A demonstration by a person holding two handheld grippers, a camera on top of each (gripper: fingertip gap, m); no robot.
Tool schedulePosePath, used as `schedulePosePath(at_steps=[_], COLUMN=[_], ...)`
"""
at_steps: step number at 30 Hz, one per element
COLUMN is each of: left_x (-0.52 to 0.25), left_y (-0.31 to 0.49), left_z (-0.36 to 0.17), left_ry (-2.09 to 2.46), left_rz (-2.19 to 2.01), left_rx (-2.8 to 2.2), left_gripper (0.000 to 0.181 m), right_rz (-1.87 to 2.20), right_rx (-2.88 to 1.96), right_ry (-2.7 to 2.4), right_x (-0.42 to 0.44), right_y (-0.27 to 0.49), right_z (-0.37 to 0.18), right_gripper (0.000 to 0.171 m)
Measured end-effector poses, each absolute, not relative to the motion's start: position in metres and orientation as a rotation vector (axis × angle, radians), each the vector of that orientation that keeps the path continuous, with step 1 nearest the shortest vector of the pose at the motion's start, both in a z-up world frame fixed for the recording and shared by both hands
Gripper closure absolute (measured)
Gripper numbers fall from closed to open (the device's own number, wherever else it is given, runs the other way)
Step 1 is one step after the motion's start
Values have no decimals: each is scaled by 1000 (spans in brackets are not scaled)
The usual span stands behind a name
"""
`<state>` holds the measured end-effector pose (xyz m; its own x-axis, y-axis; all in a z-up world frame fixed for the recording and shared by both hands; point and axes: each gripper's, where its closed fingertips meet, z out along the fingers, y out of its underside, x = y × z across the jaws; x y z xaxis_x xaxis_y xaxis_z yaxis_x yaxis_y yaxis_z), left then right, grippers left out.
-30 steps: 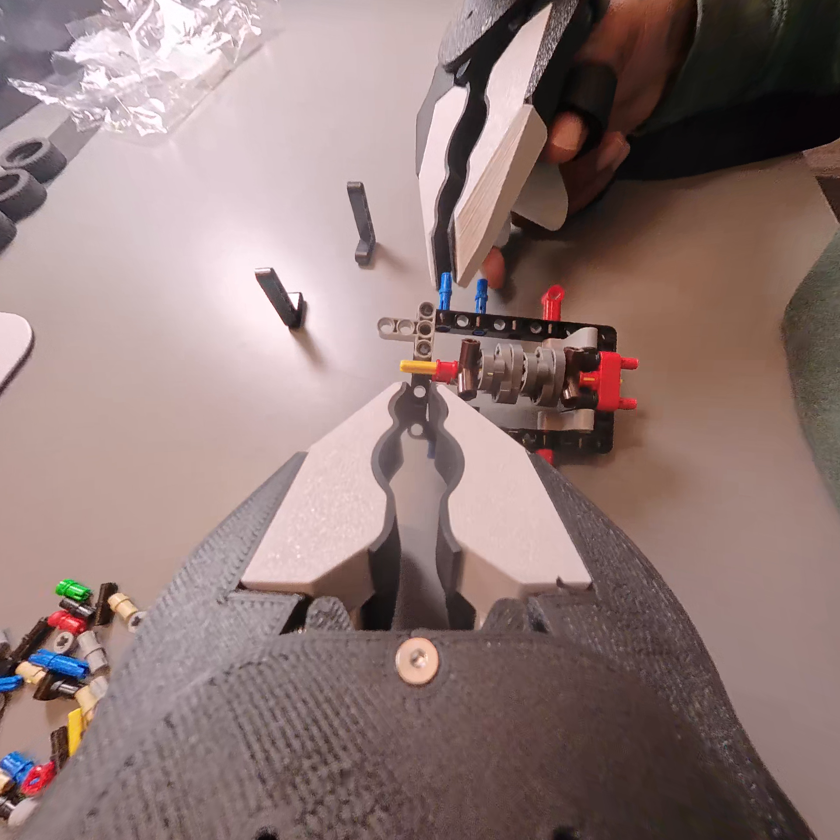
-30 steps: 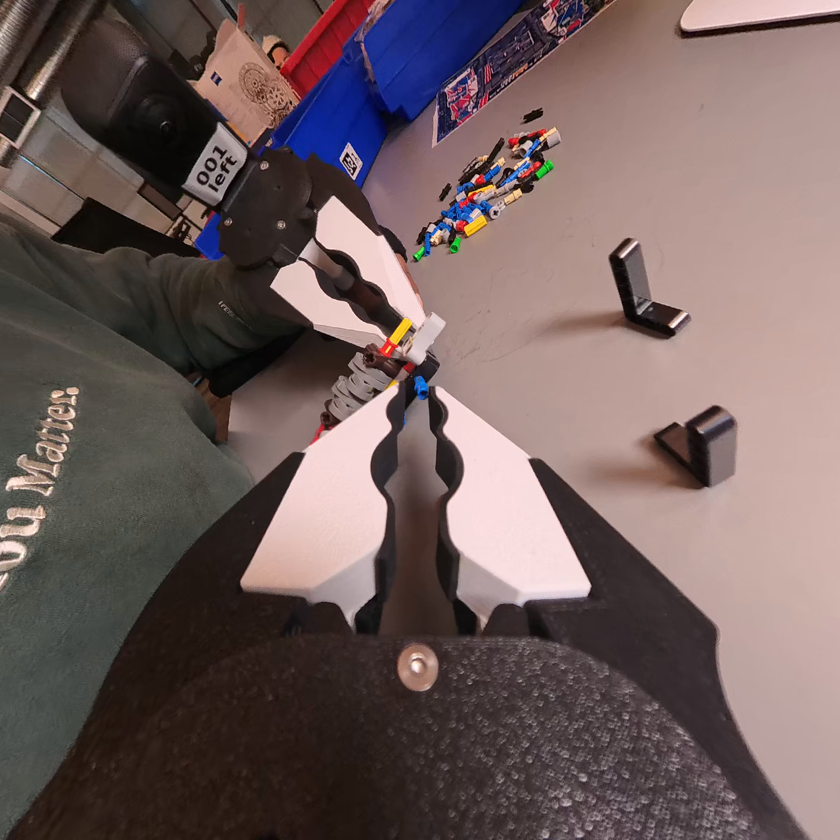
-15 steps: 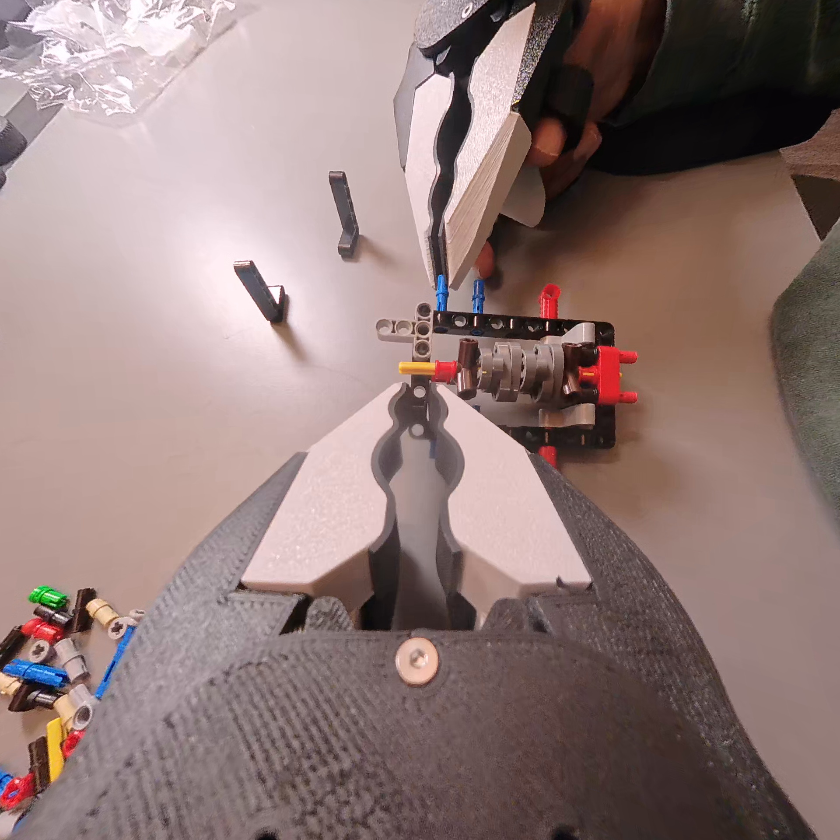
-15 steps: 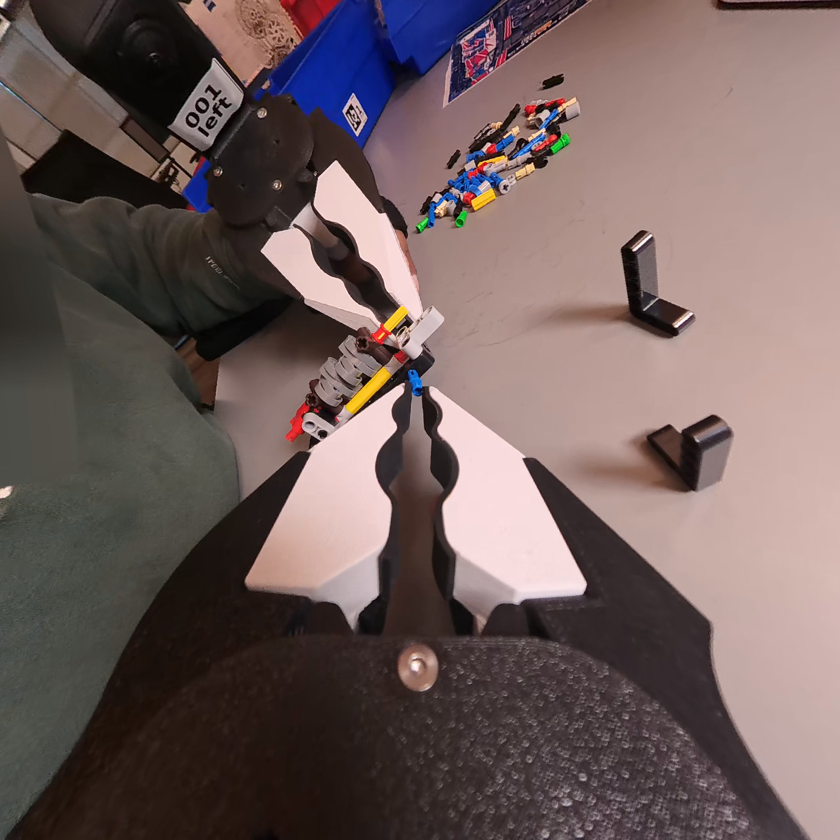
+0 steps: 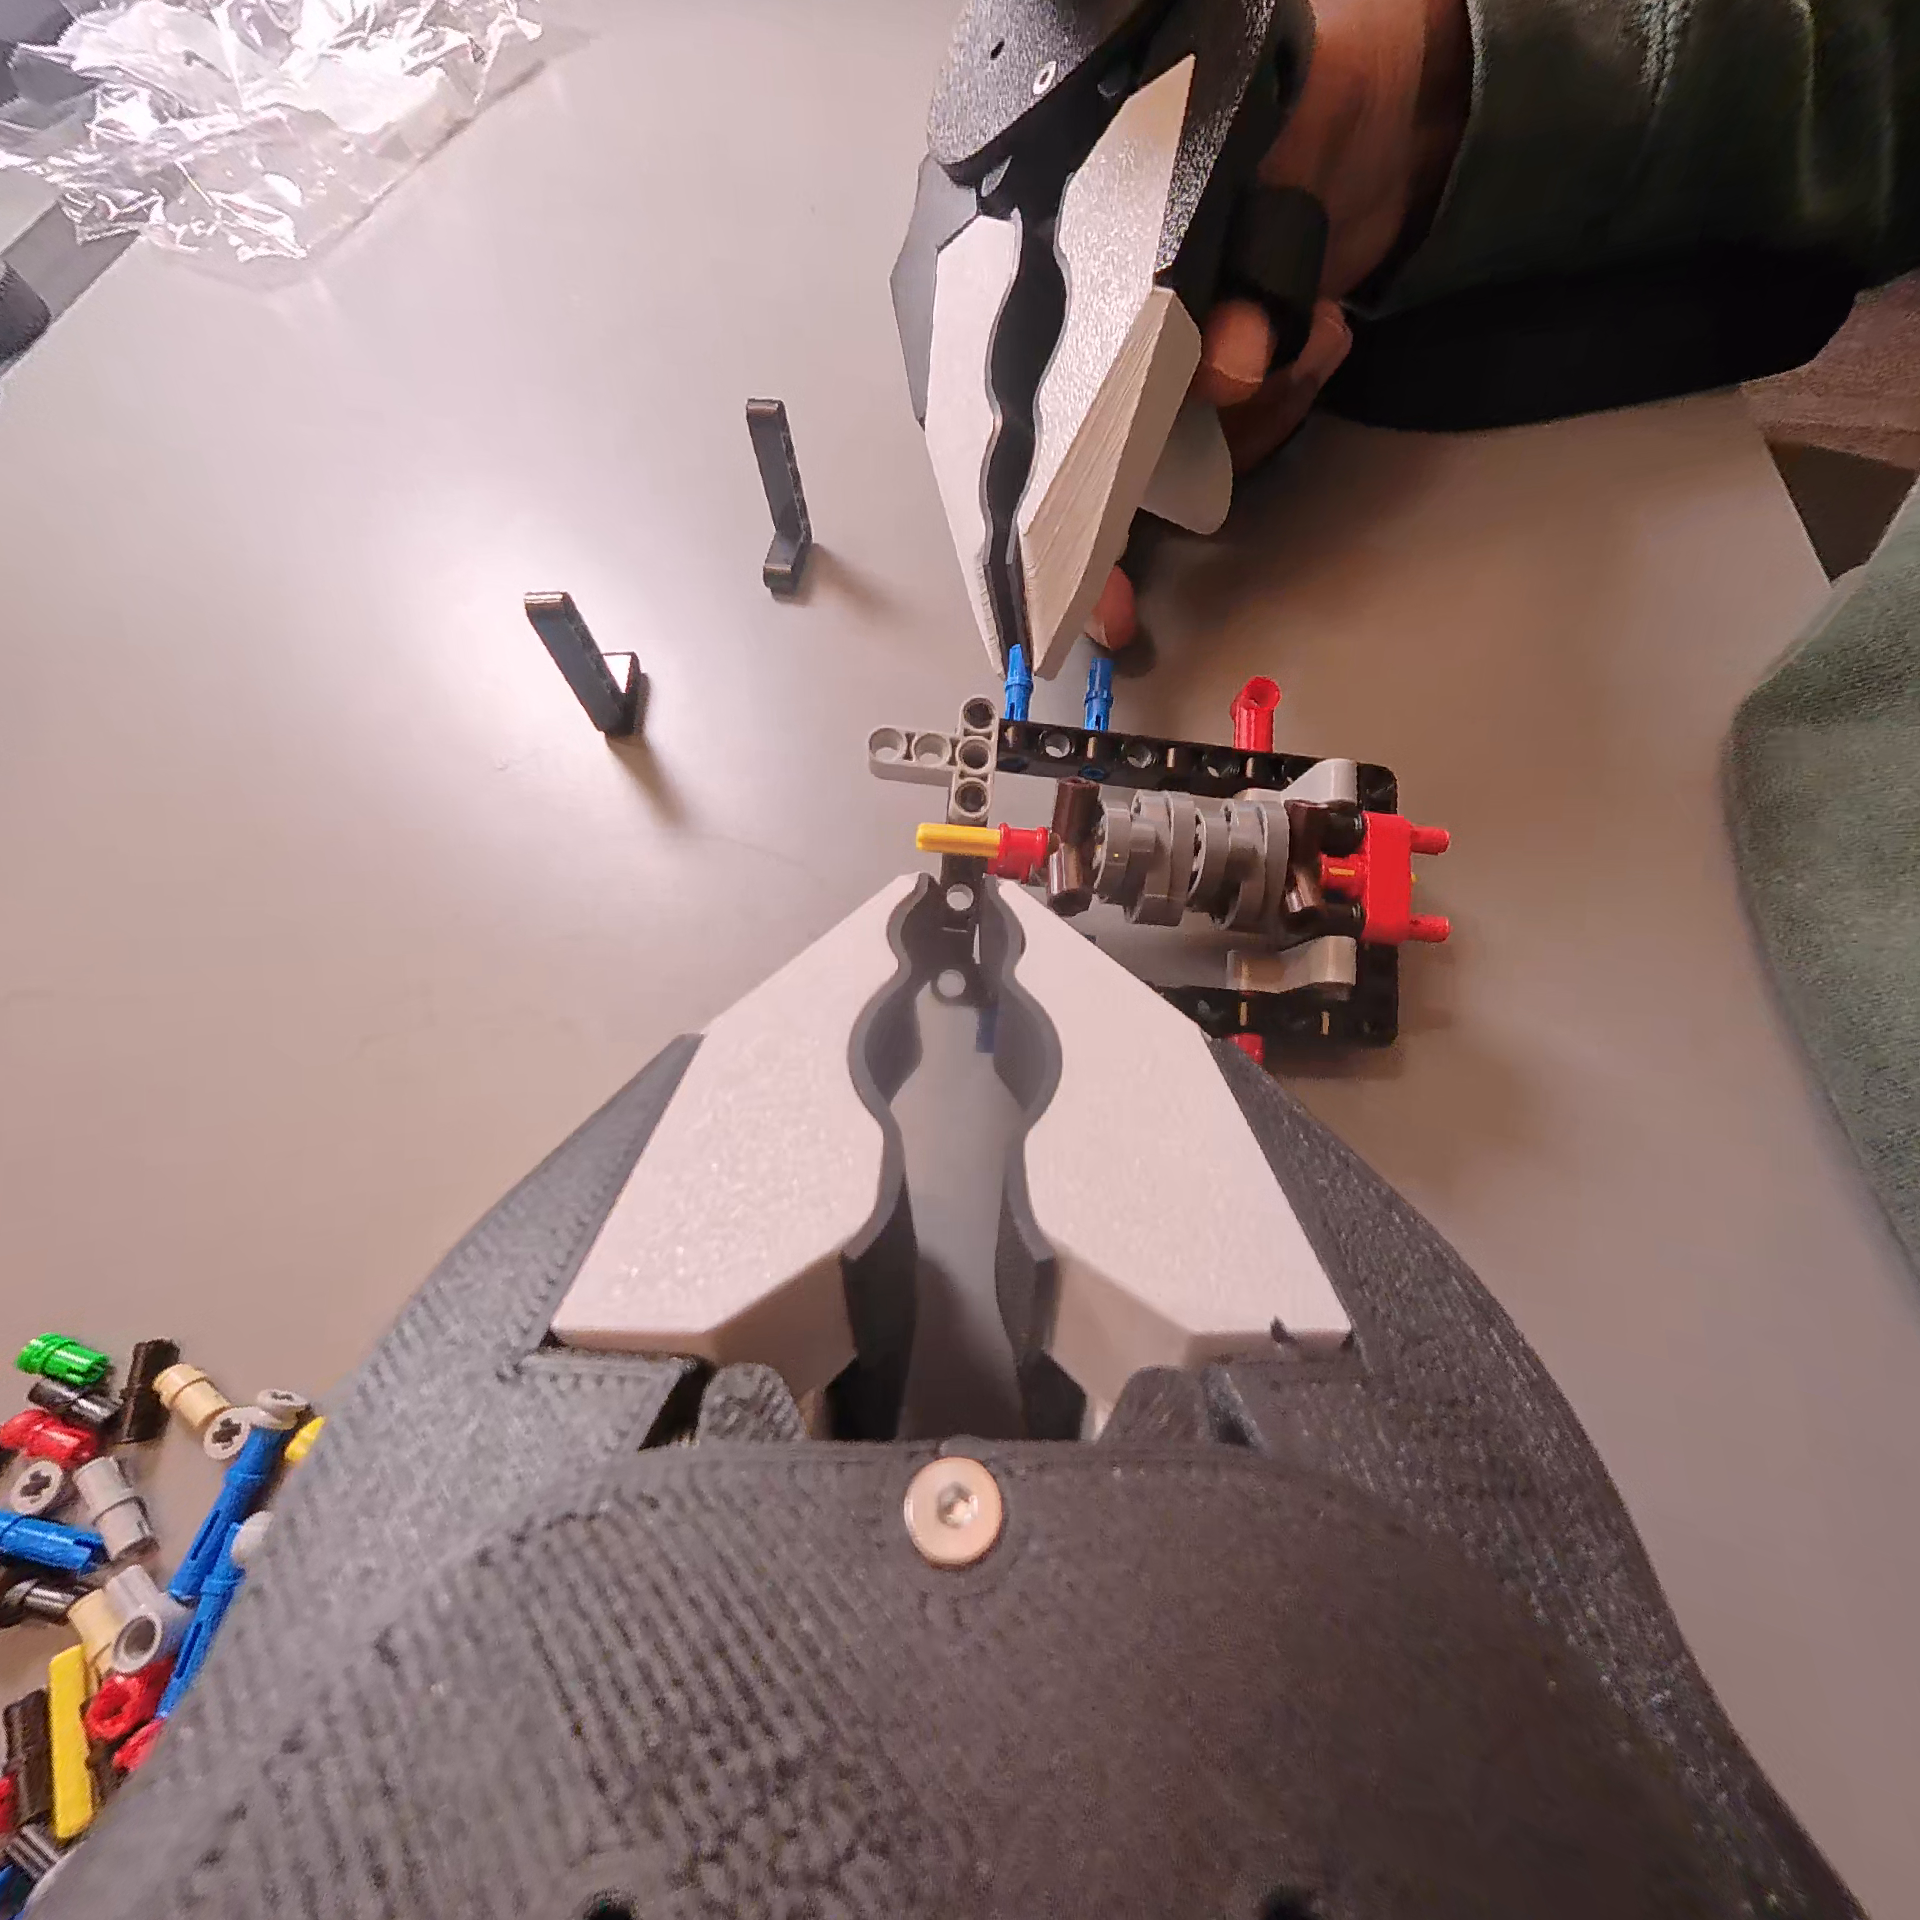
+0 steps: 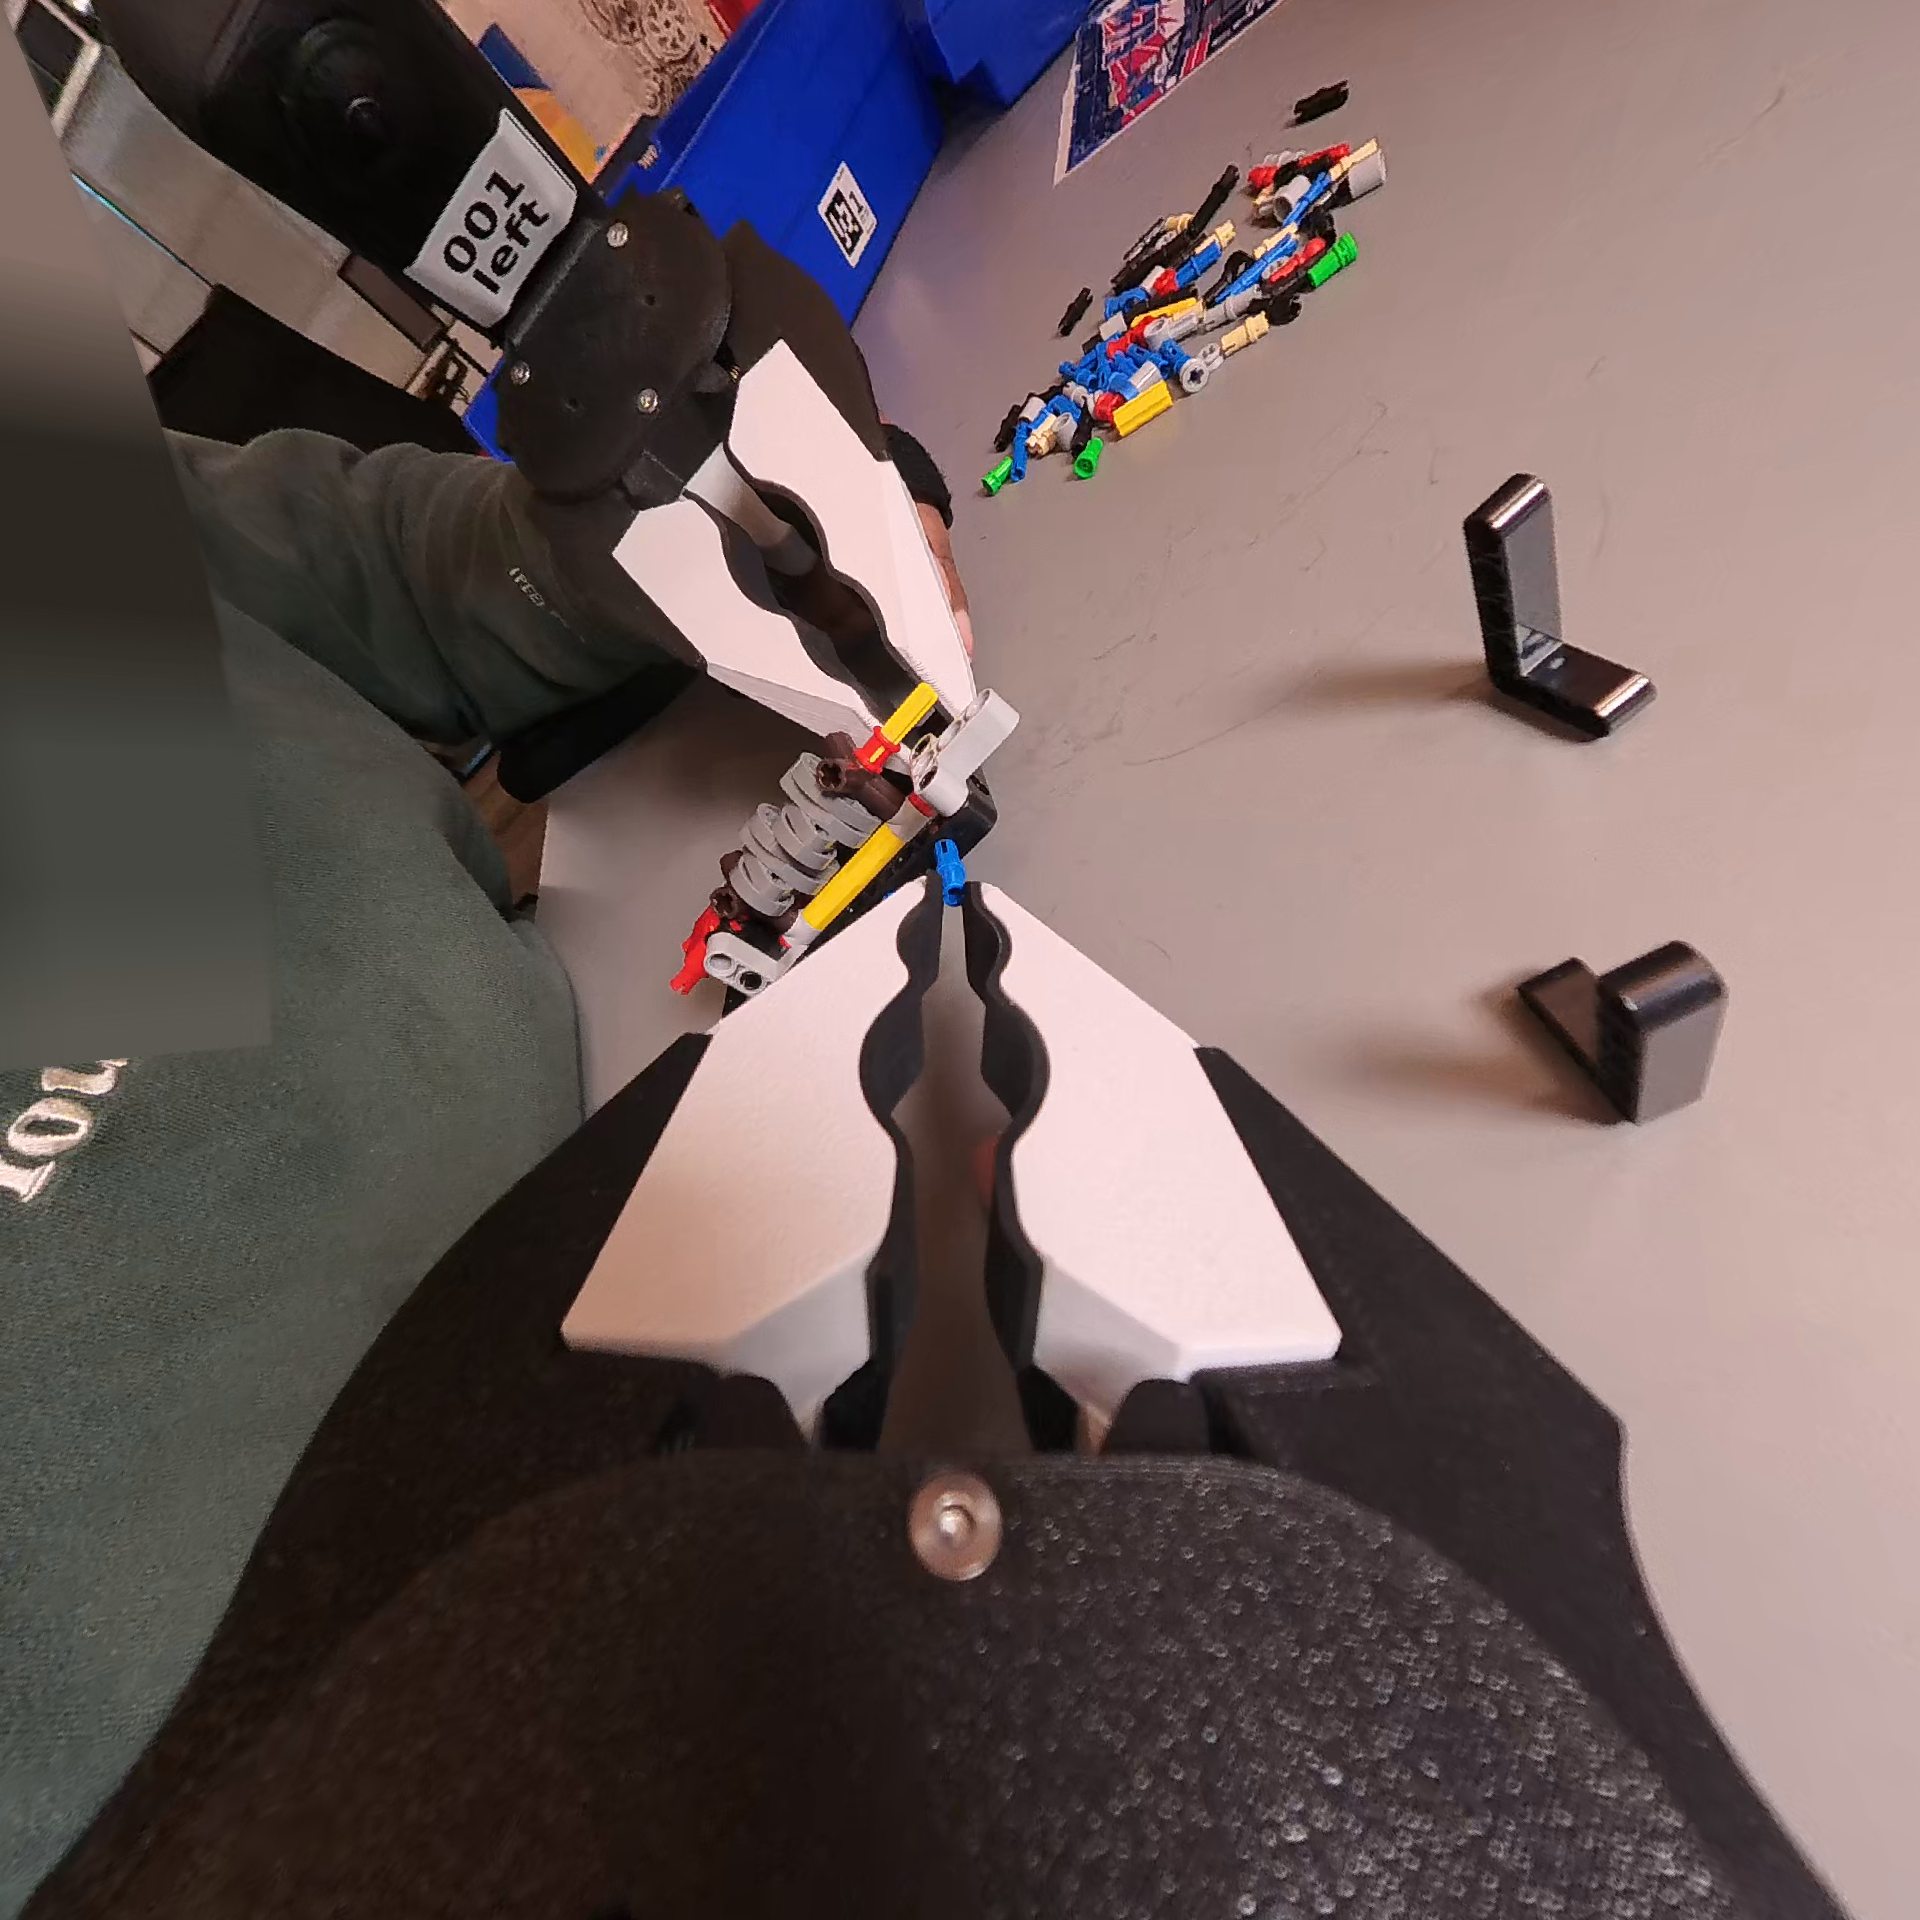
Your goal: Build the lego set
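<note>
The lego assembly (image 5: 1195, 862) is a black frame with grey gears, red ends and a yellow axle, lying flat on the grey table (image 5: 312, 831). My left gripper (image 5: 956, 899) is shut on the black beam at the frame's near left corner. My right gripper (image 5: 1013, 639) comes down from the far side and is shut on a blue pin (image 5: 1019, 681) that sits in the frame's far beam. A second blue pin (image 5: 1098, 691) and a red pin (image 5: 1254, 712) stand in the same beam. In the right wrist view my right gripper (image 6: 943, 896) pinches the blue pin (image 6: 948, 862) at the assembly (image 6: 821, 842), opposite the left gripper (image 6: 951, 707).
Two black L-shaped brackets (image 5: 587, 675) (image 5: 784, 488) stand on the table left of the assembly. A pile of loose coloured pieces (image 5: 94, 1507) lies at the near left. Crumpled clear plastic (image 5: 239, 114) lies far left. Blue bins (image 6: 790, 177) and a booklet (image 6: 1153, 73) sit at the table's far side.
Both grippers keep their holds. The right gripper has tilted a little over the blue pin. The assembly has stayed in place.
</note>
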<state>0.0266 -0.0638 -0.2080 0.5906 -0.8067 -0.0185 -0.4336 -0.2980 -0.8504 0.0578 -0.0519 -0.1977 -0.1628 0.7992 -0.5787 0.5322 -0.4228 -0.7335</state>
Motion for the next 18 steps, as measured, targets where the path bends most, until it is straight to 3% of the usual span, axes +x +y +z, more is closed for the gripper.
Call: schedulePosePath(at_steps=[1,18], left_x=[27,26], left_y=[-64,-64], left_z=[-207,-207], left_ry=[989,992], left_rz=[-534,-560], left_rx=[-1930,-1927], left_gripper=[175,175], right_rz=[1624,1643], right_rx=[-1857,-1861], right_ry=[-1530,-1523], right_x=[58,58], right_y=[-52,-51], right_z=[-198,-197], right_gripper=[169,169])
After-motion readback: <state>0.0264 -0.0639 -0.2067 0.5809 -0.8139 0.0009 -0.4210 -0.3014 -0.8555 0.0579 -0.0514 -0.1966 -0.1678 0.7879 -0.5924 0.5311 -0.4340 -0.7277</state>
